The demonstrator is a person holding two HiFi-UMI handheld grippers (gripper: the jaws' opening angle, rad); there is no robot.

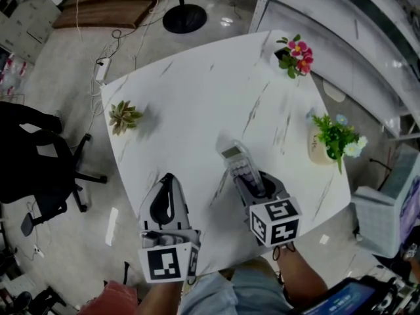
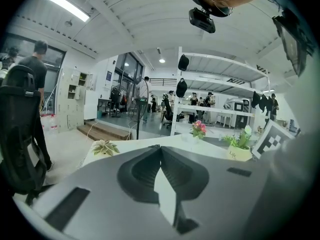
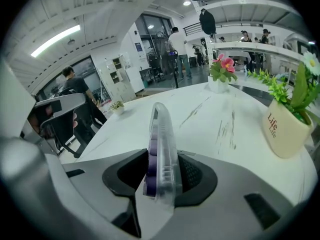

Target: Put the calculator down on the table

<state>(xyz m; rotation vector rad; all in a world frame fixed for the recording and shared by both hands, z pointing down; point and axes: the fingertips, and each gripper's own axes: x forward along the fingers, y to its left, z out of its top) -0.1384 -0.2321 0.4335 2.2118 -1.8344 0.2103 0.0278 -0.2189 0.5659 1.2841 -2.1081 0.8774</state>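
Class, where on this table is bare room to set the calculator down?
Widest bare patch: table centre, between succulent and pink flowers. Crowded: right edge by the cream plant pot, near edge under left gripper and right gripper holding calculator.

Legible text: one word only.
- Cream pot (image 3: 287,129), right gripper view: "Life" in dark script on its side. The same word shows small on the pot (image 2: 238,153) in the left gripper view.
- Left cube (image 1: 164,263) and right cube (image 1: 275,222): black-and-white square marker patterns, no letters or numbers.
- Calculator (image 1: 237,165): no digits or key labels can be read.
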